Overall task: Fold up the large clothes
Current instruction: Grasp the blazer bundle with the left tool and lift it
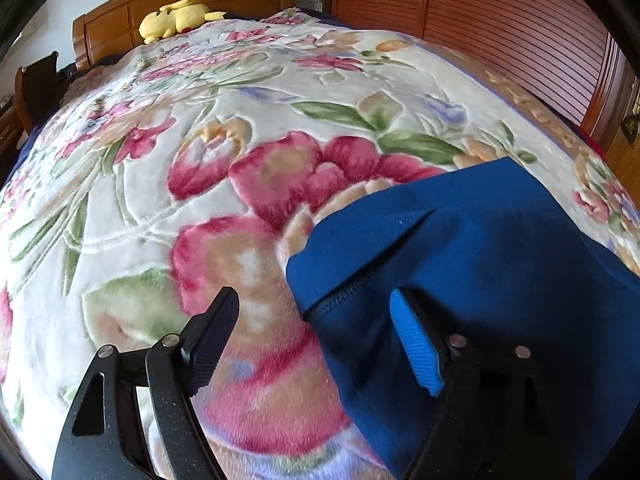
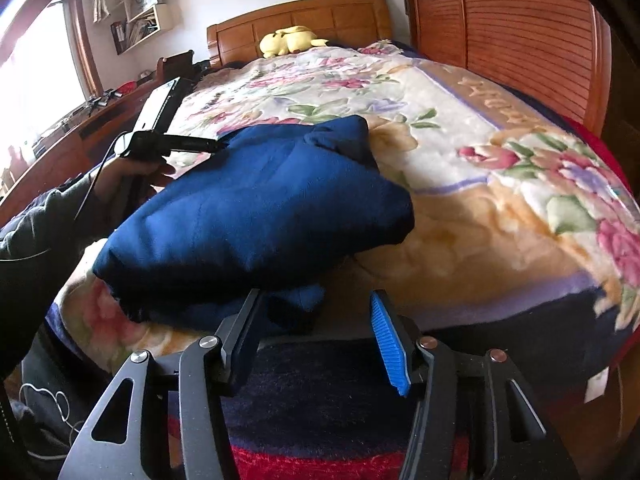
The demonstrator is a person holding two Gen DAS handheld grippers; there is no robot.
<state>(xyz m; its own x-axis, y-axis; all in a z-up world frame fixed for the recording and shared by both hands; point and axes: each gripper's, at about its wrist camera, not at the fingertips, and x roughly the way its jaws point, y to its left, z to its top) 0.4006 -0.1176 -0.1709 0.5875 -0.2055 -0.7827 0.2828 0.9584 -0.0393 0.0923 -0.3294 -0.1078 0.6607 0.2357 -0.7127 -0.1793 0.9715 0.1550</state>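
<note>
Right now my blue garment [image 2: 256,216] lies in a puffy folded bundle on the flowery blanket [image 1: 200,128], near the close edge of the bed. It looks like a thick sweatshirt, but I cannot tell for sure.

My left gripper [image 1: 316,336] is open wide. A stitched edge of the blue cloth sits between its fingers, but the pads do not press on it — so nothing is held. My right gripper [image 2: 316,332] is open too, and it hangs just in front of the bundle, at the near side of the bed. A low bit of the cloth is close to its left finger, not pinched.

I think the cloth is soft and floppy and not very heavy. It will sag and slide if I grab only one thin layer. The fuzzy blanket may tug at it a little. It will not break, so I can squeeze hard.

I would take hold at the seams and corners — the stitched hem by my left gripper is a good spot, and the near bottom corner for my right one. Both should pinch all the layers, or the fold may fall open.

Far away, a yellow plush toy [image 1: 176,20] rests by the wooden headboard [image 2: 296,20].
</note>
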